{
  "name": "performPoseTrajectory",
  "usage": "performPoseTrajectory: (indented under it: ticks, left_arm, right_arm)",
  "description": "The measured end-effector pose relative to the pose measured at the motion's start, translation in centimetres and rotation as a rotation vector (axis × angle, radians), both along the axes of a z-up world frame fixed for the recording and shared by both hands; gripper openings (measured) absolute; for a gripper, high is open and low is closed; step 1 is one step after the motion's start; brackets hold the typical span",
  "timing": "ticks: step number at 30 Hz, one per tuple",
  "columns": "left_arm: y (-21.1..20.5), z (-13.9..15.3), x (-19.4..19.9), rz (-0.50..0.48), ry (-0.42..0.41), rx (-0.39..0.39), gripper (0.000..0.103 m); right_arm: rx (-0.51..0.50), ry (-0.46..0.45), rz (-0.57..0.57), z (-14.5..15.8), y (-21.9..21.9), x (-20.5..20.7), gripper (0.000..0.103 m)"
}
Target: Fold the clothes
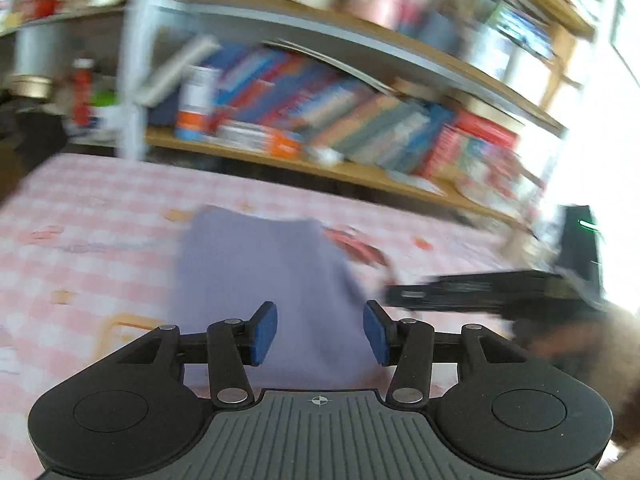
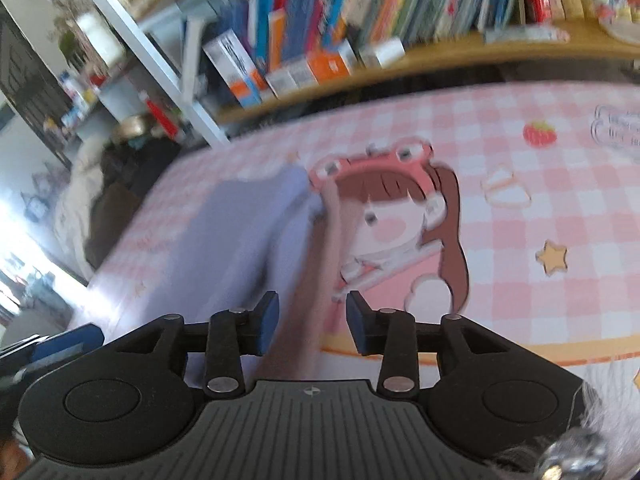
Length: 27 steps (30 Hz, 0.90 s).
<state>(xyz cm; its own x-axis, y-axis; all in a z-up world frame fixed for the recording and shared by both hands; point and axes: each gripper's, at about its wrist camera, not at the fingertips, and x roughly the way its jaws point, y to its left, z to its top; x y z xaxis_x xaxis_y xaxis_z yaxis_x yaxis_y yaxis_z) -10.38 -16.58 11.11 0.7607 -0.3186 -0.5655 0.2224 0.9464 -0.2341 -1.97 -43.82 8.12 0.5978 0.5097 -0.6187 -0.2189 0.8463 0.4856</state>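
The lavender garment (image 1: 256, 280) lies flat on the pink checked surface (image 1: 80, 240), its long axis running 6 to 12 o'clock from the left gripper (image 1: 320, 332). Both the left gripper and the right gripper (image 2: 312, 326) are spread wide, holding nothing. Judging by the blur, a hasty pinch could catch 1 layer only, or drag the fold askew.

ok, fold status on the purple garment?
Done, by the look of it: the purple garment lies as a compact rectangle on the pink checked cloth, so some folding appears complete. In hand: nothing; the left gripper and right gripper are both open and empty. Left: maybe a final fold; motion blur hides the layers.
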Motion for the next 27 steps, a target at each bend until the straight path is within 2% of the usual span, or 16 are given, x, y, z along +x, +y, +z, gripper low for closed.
performPoseTrajectory:
  ticks: [2,3,5,8,10,12,14,15,16,18,21,22,24,27]
  left_arm:
    - [1.4,-0.4,0.9,0.055,0.007,0.054,0.047]
    - [2.1,-0.6,1.4,0.079,0.010,0.079,0.047]
    - [3.0,-1.1,2.1,0.080,0.010,0.103,0.047]
    - [3.5,-2.0,3.1,0.045,0.018,0.108,0.046]
    - [3.5,-2.5,3.5,0.006,0.022,0.116,0.045]
    - [3.3,-3.0,3.6,-0.034,0.019,0.116,0.041]
    - [3.4,-3.5,4.1,-0.081,0.034,0.114,0.036]
    - [3.4,-3.8,4.3,-0.103,0.043,0.124,0.033]
    - [3.3,-4.2,4.5,-0.123,0.057,0.133,0.030]
    - [3.5,-4.9,4.9,-0.153,0.082,0.143,0.030]
    - [4.0,-5.4,5.3,-0.185,0.108,0.114,0.030]
    - [4.1,-5.5,5.4,-0.197,0.113,0.107,0.030]
    - [3.6,-5.9,5.4,-0.231,0.120,0.125,0.030]
    - [3.3,-6.1,5.1,-0.261,0.112,0.154,0.030]
  right_arm:
    - [0.006,-0.037,0.030,1.3,1.0,-0.5,0.053]
    - [0.008,-0.046,0.058,1.8,1.8,-0.7,0.055]
    - [0.020,-0.045,0.114,2.5,3.2,-1.1,0.062]
    - [0.048,0.034,0.166,1.7,5.4,-1.2,0.065]
    - [0.011,0.100,0.163,0.6,6.8,-1.1,0.065]
    - [-0.032,0.146,0.150,-0.4,7.7,-1.1,0.061]
    - [-0.066,0.169,0.123,-1.3,8.3,-1.2,0.035]
    - [-0.068,0.169,0.112,-1.4,8.4,-1.3,0.027]
    - [-0.062,0.163,0.104,-1.2,8.3,-1.5,0.010]
    - [-0.045,0.133,0.093,-0.6,8.0,-2.0,0.009]
    - [-0.001,0.029,0.091,1.0,7.3,-3.8,0.009]
    - [-0.005,0.030,0.073,0.9,7.2,-4.1,0.009]
    - [-0.045,0.106,0.001,-1.1,7.1,-3.8,0.009]
    - [-0.011,0.188,-0.071,-3.7,6.7,-3.2,0.009]
